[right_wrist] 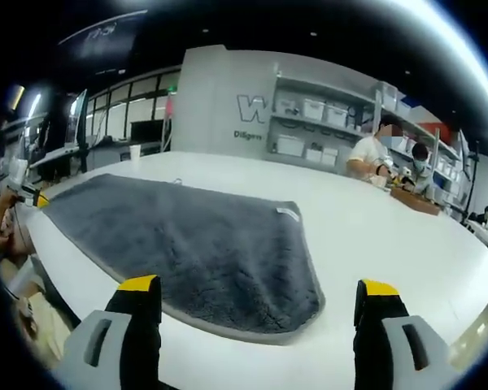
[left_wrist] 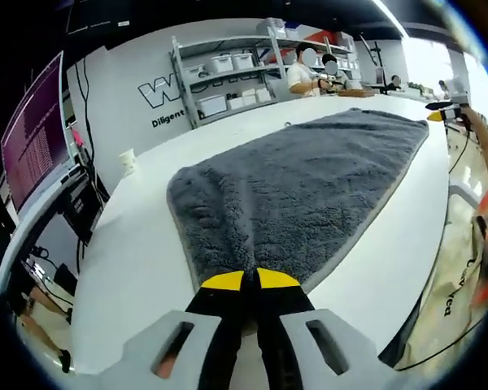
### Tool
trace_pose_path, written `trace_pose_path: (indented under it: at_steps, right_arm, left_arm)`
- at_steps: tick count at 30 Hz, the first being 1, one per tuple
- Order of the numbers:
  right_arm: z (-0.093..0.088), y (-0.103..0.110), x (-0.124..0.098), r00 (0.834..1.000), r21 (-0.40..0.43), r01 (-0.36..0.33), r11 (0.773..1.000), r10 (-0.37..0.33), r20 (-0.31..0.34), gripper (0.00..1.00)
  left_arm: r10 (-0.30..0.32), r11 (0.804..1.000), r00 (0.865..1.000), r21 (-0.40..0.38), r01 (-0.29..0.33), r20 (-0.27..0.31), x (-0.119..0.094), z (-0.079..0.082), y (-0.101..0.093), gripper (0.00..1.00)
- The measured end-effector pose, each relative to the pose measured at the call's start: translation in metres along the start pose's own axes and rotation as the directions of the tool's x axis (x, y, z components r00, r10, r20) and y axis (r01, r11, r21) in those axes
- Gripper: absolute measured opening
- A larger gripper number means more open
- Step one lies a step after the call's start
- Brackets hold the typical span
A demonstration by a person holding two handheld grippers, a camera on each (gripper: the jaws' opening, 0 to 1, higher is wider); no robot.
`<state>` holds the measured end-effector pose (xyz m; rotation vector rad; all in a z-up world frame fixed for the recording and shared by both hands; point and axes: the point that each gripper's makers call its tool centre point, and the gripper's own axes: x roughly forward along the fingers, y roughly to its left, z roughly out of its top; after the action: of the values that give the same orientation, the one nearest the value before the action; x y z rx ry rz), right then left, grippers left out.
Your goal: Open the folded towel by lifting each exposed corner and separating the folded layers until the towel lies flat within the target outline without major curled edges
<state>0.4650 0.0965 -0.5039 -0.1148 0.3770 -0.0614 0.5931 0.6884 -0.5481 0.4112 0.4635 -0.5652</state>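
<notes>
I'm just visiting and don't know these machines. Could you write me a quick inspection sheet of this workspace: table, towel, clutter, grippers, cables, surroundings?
Surface: white table, large, with bare margins around the towel.
Job's things: grey towel, spread out long across the table; a small label at one edge; no target outline that I can make out.
Clutter: a paper cup near the table's far edge.
Grippers: left gripper, yellow-tipped, jaws closed together at the towel's near edge, whether pinching it is unclear; right gripper, jaws wide apart, holding nothing.
Cables: dark cables hanging down the wall beside the monitor.
Surroundings: shelving with white bins; two people seated at the table's far end.
</notes>
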Motion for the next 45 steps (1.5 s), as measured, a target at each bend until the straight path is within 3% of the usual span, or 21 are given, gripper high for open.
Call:
trace_pose_path:
  at_steps: [10, 13, 15, 18, 20, 23, 24, 25, 28, 31, 33, 40, 45]
  right_arm:
    - [0.001, 0.002, -0.001, 1.000, -0.007, -0.007, 1.000, 0.007, 0.001, 0.99]
    - [0.003, 0.002, -0.002, 1.000, -0.004, -0.010, 1.000, 0.010, 0.010, 0.99]
    - [0.006, 0.003, -0.003, 1.000, 0.004, -0.021, 1.000, 0.021, 0.019, 0.99]
    - [0.007, 0.005, -0.004, 0.999, 0.009, -0.031, 0.999, 0.031, 0.019, 0.99]
    - [0.007, 0.006, -0.003, 0.999, 0.010, -0.032, 0.999, 0.032, 0.019, 0.99]
    - [0.009, 0.009, -0.002, 0.999, 0.007, -0.041, 0.999, 0.041, 0.024, 0.99]
    - [0.009, 0.011, -0.002, 0.999, 0.007, -0.046, 0.999, 0.046, 0.024, 0.99]
    - [0.010, 0.012, -0.001, 0.998, 0.006, -0.053, 0.999, 0.053, 0.024, 0.99]
    - [0.011, 0.014, -0.001, 0.998, 0.002, -0.060, 0.998, 0.060, 0.027, 0.99]
    - [0.012, 0.016, -0.001, 0.998, -0.001, -0.062, 0.998, 0.062, 0.029, 0.99]
    - [0.012, 0.017, -0.001, 0.997, -0.004, -0.066, 0.998, 0.066, 0.030, 0.99]
    - [0.015, 0.022, 0.000, 0.996, -0.016, -0.081, 0.997, 0.081, 0.031, 0.99]
    - [0.016, 0.026, 0.001, 0.995, -0.024, -0.091, 0.996, 0.091, 0.032, 0.99]
  left_arm:
    - [0.018, 1.000, 1.000, -0.018, -0.018, -0.010, -0.004, -0.004, 0.004, 0.04]
    - [0.007, 0.997, 1.000, -0.072, -0.007, 0.004, -0.005, -0.003, 0.004, 0.06]
    - [-0.033, 0.990, 0.999, -0.136, 0.035, 0.016, -0.006, 0.000, 0.000, 0.10]
    - [-0.067, 0.972, 0.992, -0.218, 0.088, 0.102, -0.011, 0.016, -0.002, 0.18]
    - [-0.070, 0.961, 0.976, -0.247, 0.121, 0.205, -0.018, 0.035, -0.003, 0.19]
    - [-0.069, 0.937, 0.922, -0.293, 0.191, 0.382, -0.032, 0.067, -0.002, 0.32]
    - [-0.069, 0.936, 0.907, -0.289, 0.203, 0.416, -0.034, 0.072, -0.002, 0.40]
    - [-0.076, 0.937, 0.904, -0.280, 0.209, 0.421, -0.035, 0.074, -0.003, 0.44]
    - [-0.098, 0.939, 0.920, -0.271, 0.212, 0.380, -0.027, 0.070, -0.010, 0.63]
    - [-0.101, 0.935, 0.926, -0.282, 0.213, 0.364, -0.020, 0.067, -0.013, 0.87]
    - [-0.113, 0.931, 0.928, -0.289, 0.224, 0.355, -0.017, 0.064, -0.016, 0.95]
    - [-0.118, 0.941, 0.935, -0.262, 0.212, 0.334, -0.013, 0.060, -0.020, 1.00]
    - [-0.109, 0.941, 0.931, -0.267, 0.210, 0.348, -0.016, 0.063, -0.018, 1.00]
